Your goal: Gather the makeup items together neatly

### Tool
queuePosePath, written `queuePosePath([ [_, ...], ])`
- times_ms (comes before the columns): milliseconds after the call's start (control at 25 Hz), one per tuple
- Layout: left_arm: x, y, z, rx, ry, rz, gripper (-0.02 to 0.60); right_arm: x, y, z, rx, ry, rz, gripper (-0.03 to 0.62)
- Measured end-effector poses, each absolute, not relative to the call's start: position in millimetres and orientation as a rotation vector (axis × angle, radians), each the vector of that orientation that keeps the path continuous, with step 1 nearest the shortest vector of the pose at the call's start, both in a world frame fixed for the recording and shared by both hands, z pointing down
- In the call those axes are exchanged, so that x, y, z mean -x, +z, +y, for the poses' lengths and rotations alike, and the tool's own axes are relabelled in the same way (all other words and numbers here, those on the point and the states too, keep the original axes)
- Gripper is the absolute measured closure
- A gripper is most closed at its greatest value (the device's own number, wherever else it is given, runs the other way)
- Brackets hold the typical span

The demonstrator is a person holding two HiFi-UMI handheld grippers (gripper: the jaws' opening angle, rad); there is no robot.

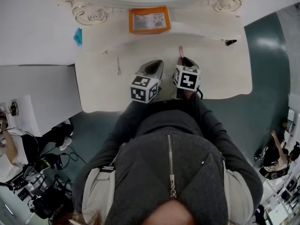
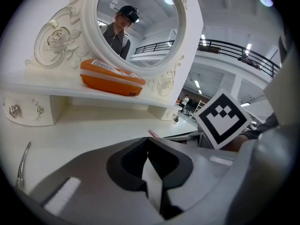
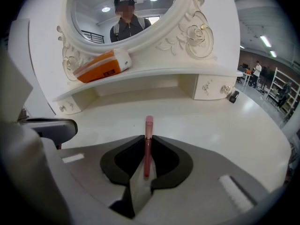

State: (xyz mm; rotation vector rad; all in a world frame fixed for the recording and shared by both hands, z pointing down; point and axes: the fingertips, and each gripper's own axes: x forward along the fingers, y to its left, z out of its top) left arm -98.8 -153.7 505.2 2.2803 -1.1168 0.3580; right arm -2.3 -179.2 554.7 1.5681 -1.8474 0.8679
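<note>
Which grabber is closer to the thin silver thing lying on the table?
Left. The left gripper sits just right of the silver tool in the head view, not touching it. The right gripper is farther right, holding a pink stick.

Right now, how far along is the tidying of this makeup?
Nothing looks gathered yet. The right claw grips a pink stick; the left claw is shut, empty. Still apart: a thin metal tool, a small dark item and the orange box on the shelf.
</note>
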Motion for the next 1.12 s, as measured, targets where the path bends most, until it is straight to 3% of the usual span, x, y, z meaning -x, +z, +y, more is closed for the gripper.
queuePosePath([
  [320,98.2,504.6,-152.8,-2.285,0.361,-1.111,0.571,3.9,553.9,-177.3,-1.560,0.876,-1.869,0.508],
  [1120,92.4,500.9,-144.2,-2.288,0.363,-1.109,0.571,-0.5,523.7,-165.9,-1.608,0.879,-1.978,0.521],
])
